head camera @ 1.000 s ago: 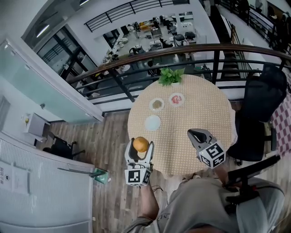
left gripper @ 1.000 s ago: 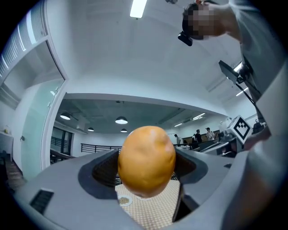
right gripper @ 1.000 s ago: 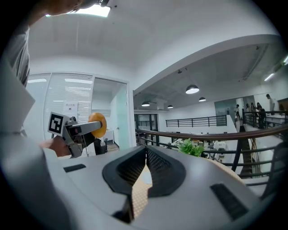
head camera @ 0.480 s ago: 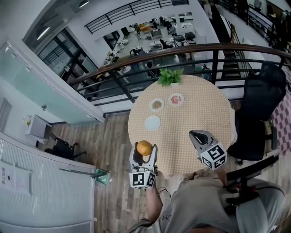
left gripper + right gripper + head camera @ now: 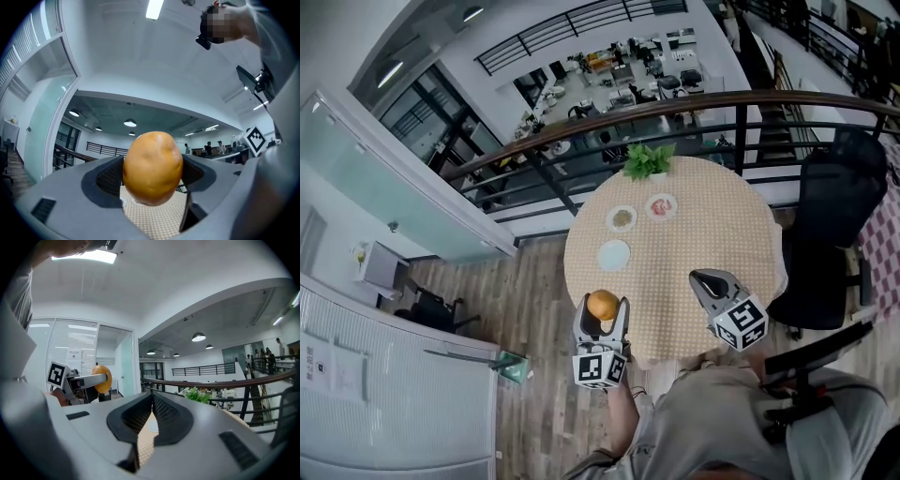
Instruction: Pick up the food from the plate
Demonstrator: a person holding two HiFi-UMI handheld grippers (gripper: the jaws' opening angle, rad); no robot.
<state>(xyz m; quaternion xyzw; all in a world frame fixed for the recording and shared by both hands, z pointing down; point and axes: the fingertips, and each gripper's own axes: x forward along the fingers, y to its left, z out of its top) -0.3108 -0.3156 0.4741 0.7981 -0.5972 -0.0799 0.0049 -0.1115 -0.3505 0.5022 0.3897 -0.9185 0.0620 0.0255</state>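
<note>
Compared with a second ago, the left gripper [image 5: 602, 317] is sliding a little inward along the near edge of the tabletop [image 5: 712, 225] and sinking slightly. The round orange food [image 5: 152, 168] is riding with it, its fingers clamped on either side. The food is hanging off the tabletop, well apart from the three plates [image 5: 614, 254] farther back, so the pick-up itself looks done and this is only carrying. The left hand is holding its gripper roughly level, pointing away from the person. The right gripper [image 5: 710, 281] is hovering over the near right part of the tabletop, also level, its fingers pressed together on nothing.
</note>
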